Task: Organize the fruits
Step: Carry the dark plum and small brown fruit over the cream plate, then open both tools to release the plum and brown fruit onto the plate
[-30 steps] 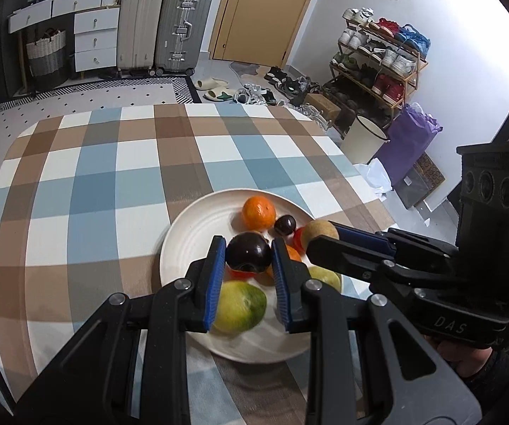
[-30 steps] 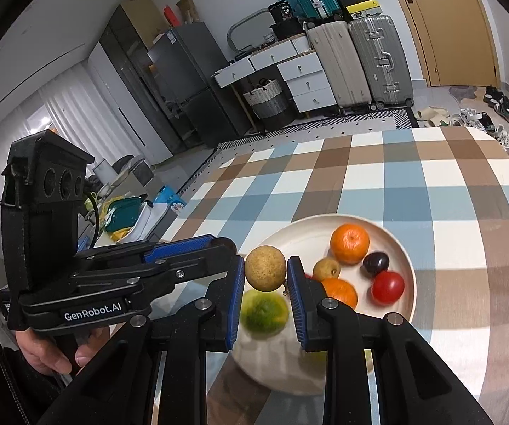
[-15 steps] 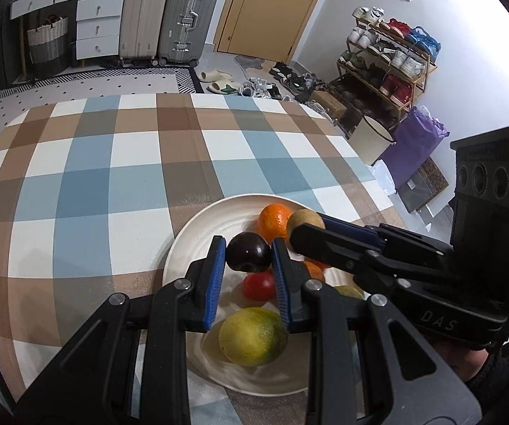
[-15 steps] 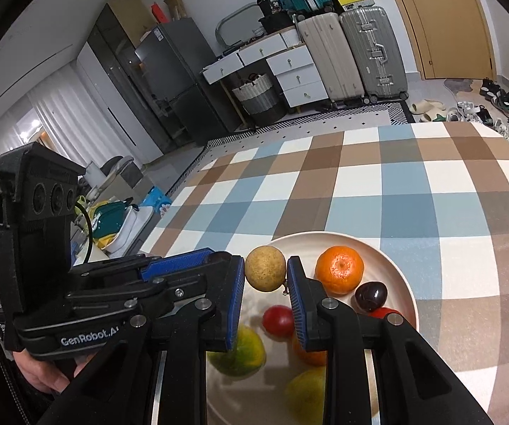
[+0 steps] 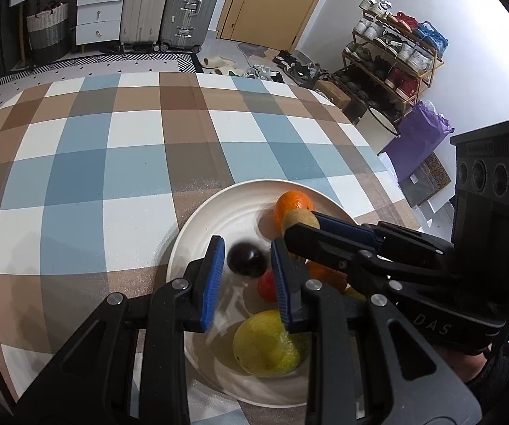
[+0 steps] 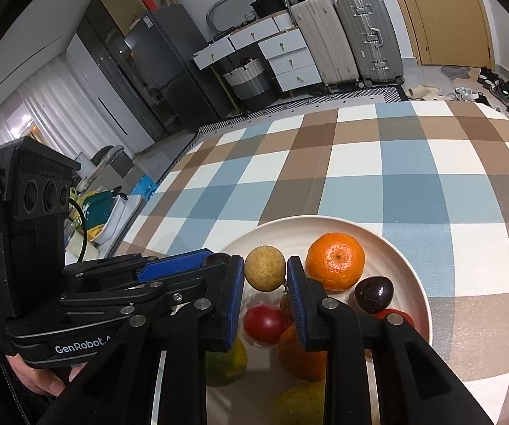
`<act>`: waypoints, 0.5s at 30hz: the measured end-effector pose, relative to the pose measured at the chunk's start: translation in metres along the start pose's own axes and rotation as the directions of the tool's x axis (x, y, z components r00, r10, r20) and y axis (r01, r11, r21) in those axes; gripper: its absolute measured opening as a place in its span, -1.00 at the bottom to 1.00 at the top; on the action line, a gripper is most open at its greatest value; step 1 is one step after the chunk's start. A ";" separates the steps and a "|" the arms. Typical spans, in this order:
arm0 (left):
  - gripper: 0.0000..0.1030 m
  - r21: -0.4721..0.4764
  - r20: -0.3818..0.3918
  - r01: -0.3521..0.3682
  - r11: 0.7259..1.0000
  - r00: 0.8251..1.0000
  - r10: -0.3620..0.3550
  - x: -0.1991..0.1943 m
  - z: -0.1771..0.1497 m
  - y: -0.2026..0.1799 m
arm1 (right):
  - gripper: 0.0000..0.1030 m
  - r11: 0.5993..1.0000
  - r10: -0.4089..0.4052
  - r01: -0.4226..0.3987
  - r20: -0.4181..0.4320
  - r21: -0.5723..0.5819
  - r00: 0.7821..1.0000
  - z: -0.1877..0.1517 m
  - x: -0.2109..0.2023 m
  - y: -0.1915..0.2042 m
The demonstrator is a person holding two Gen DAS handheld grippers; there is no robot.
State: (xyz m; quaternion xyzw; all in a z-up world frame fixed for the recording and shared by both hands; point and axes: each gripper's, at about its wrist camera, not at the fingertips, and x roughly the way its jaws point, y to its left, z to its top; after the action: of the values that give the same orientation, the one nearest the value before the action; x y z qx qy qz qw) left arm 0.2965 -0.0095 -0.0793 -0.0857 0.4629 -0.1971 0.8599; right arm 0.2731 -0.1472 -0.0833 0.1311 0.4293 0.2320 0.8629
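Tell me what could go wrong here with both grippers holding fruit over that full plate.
1. The left gripper pinches a round dark fruit and the right gripper a round tan fruit; either might slip or bruise.
2. The plate already holds an orange, a tomato and others, so a dropped fruit may knock them or roll off.
3. The grippers are close together and could collide.

Both wrist views look steeply down, close, sharing the plate (image 5: 198,226), perhaps crosswise.
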 end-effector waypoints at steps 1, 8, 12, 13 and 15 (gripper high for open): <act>-0.54 0.000 -0.005 -0.001 1.000 1.000 0.001 0.001 0.000 0.000 | -0.51 1.000 -0.005 0.005 0.000 0.001 1.000 0.000 0.001 0.000; -0.53 -0.007 -0.010 -0.007 1.000 1.000 0.007 -0.003 -0.002 0.001 | -0.29 1.000 -0.021 0.020 0.036 0.017 0.999 -0.001 -0.012 -0.006; -0.52 -0.009 0.009 -0.018 1.000 1.000 0.018 -0.016 -0.004 0.001 | -0.28 0.999 -0.031 0.029 0.069 0.031 0.997 -0.001 -0.026 -0.009; -0.52 -0.011 0.013 -0.020 1.000 1.000 0.021 -0.019 -0.004 0.000 | -0.28 0.999 -0.033 0.030 0.076 0.034 0.997 -0.001 -0.029 -0.009; -0.52 -0.014 0.026 -0.029 0.999 0.999 0.029 -0.028 -0.006 -0.001 | -0.27 0.999 -0.042 0.039 0.092 0.037 0.995 -0.001 -0.038 -0.009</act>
State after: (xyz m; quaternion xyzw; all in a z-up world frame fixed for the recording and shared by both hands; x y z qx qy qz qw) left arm 0.2780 0.0013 -0.0611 -0.0873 0.4542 -0.1802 0.8681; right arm 0.2549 -0.1747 -0.0624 0.1482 0.3955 0.2007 0.8839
